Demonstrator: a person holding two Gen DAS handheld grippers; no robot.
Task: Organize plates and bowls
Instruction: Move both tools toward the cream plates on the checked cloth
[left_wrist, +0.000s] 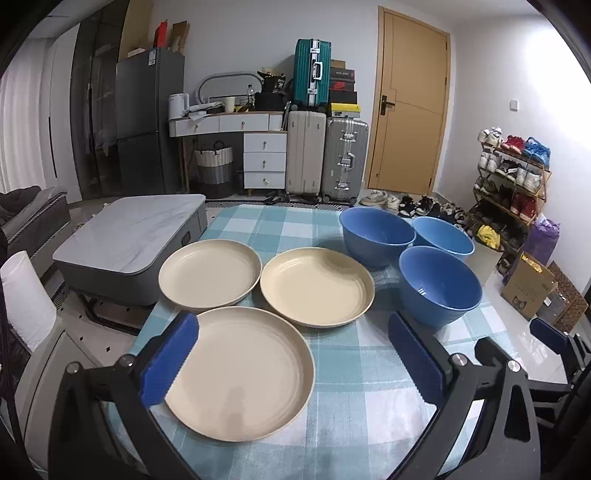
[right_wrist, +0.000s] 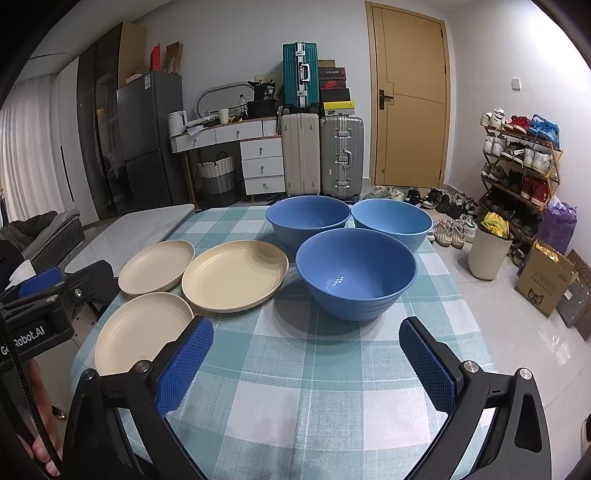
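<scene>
Three cream plates lie apart on the checked tablecloth (left_wrist: 343, 398): a near plate (left_wrist: 243, 373), a far left plate (left_wrist: 209, 272) and a middle plate (left_wrist: 317, 285). Three blue bowls stand to their right: a near bowl (left_wrist: 439, 285), a far left bowl (left_wrist: 376, 229) and a paler far right bowl (left_wrist: 443, 236). My left gripper (left_wrist: 293, 354) is open above the near plate, its left pad over the plate's left rim. My right gripper (right_wrist: 306, 365) is open over bare cloth, just short of the near bowl (right_wrist: 355, 271). In the right wrist view the near plate (right_wrist: 140, 330) sits left of it.
A grey low table (left_wrist: 129, 236) stands off the table's far left corner. To the right the floor drops away, with a white bin (right_wrist: 489, 251), a cardboard box (right_wrist: 546, 284) and a shoe rack (right_wrist: 517, 166). Suitcases (left_wrist: 325, 158), drawers and a door line the back wall.
</scene>
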